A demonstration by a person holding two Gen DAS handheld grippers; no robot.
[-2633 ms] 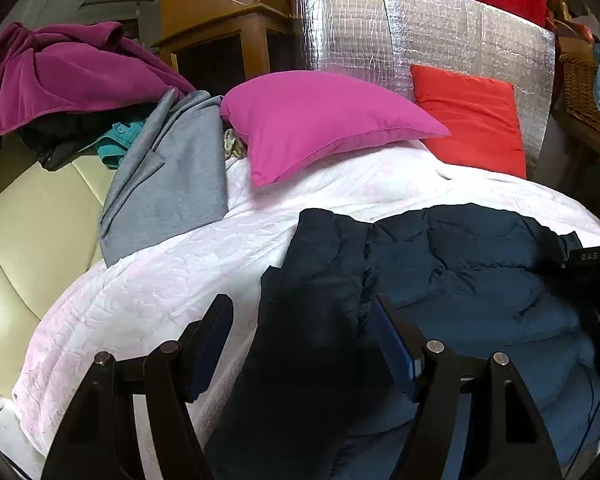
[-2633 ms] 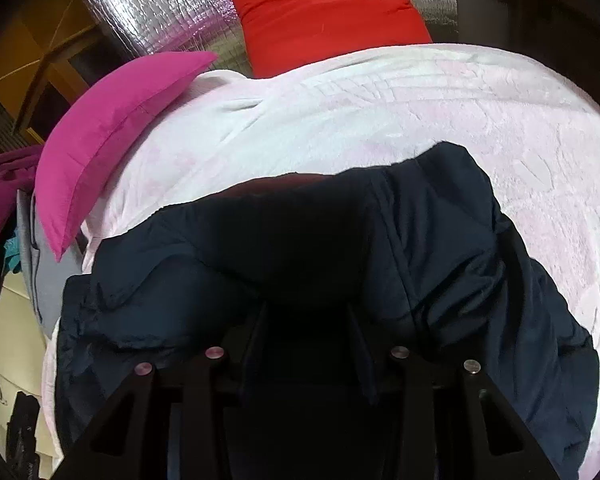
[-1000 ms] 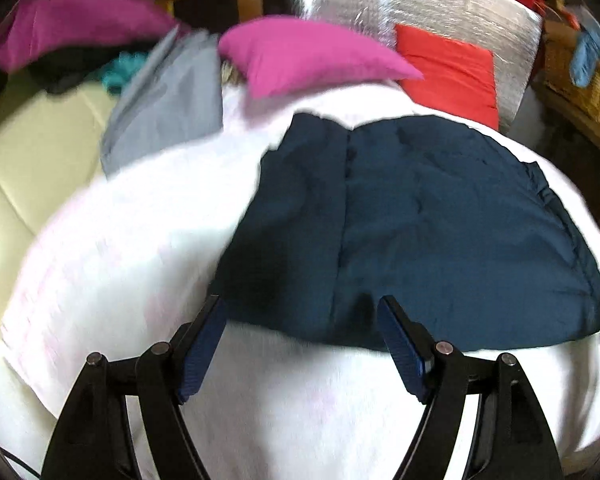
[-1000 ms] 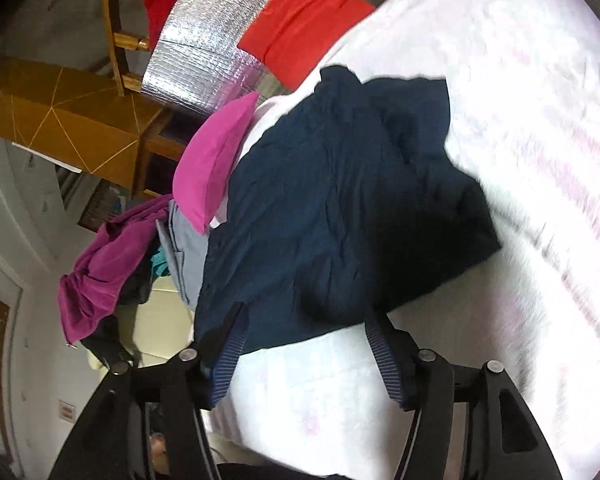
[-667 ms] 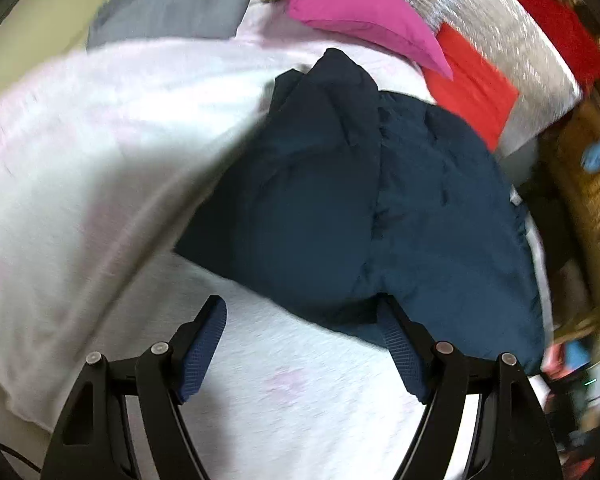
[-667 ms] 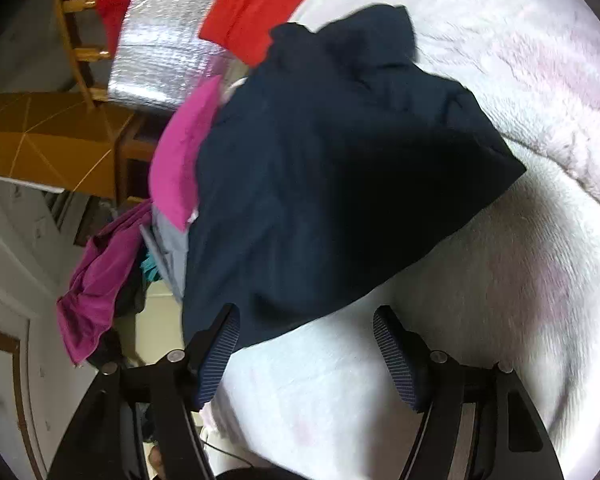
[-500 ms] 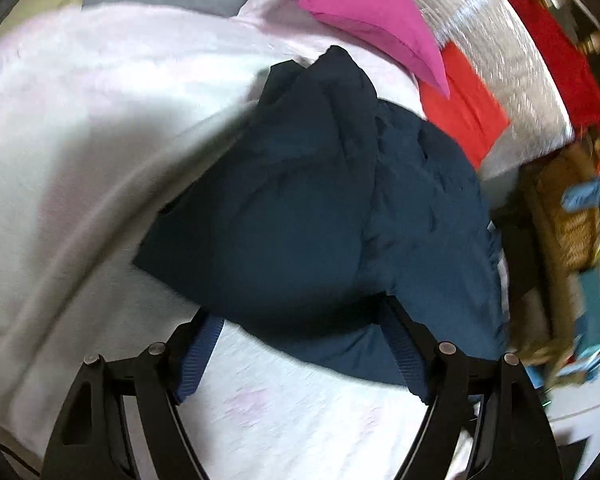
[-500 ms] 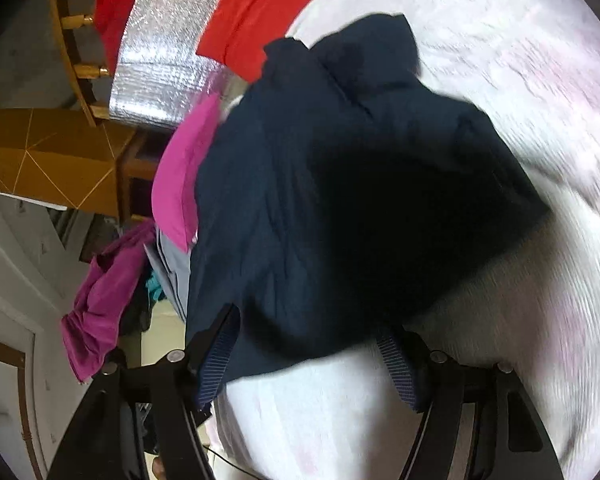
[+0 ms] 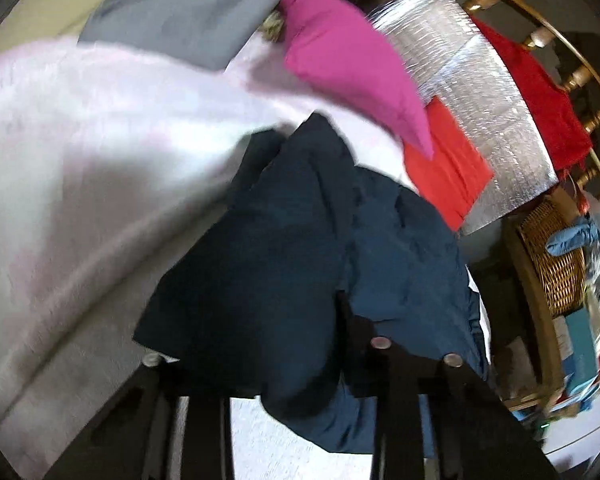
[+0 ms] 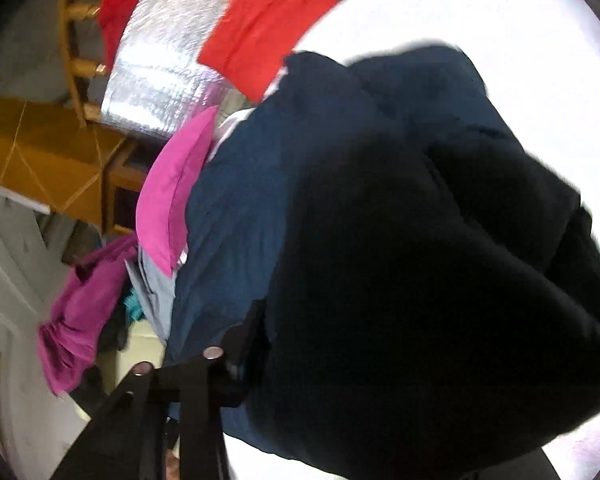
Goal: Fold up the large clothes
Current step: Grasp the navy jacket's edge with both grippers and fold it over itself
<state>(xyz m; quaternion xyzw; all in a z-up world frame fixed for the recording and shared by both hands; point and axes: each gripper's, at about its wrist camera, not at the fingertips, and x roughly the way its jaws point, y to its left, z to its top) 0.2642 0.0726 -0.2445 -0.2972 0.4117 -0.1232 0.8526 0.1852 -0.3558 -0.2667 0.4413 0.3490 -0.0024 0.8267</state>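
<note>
A dark navy padded jacket (image 9: 284,248) lies on a white fleece blanket (image 9: 80,152) on the bed. My left gripper (image 9: 296,344) is shut on the jacket's near edge; fabric bunches between the fingers and covers their tips. In the right wrist view the jacket (image 10: 400,240) fills most of the frame and drapes over my right gripper (image 10: 340,364). Only the right gripper's left finger (image 10: 236,344) shows, pressed into the fabric; the other is hidden under the jacket.
A magenta pillow (image 9: 348,64) and a red pillow (image 9: 448,176) lean on a silver foil panel (image 9: 472,92) at the bed head. Grey clothing (image 9: 188,12) lies at the left. A wicker basket (image 9: 556,264) stands at the right. A purple garment (image 10: 84,312) hangs beside the bed.
Both grippers moved in onto the jacket's near edge and closed from open. The jacket edge now bunches up and rises, covering most of the right view.
</note>
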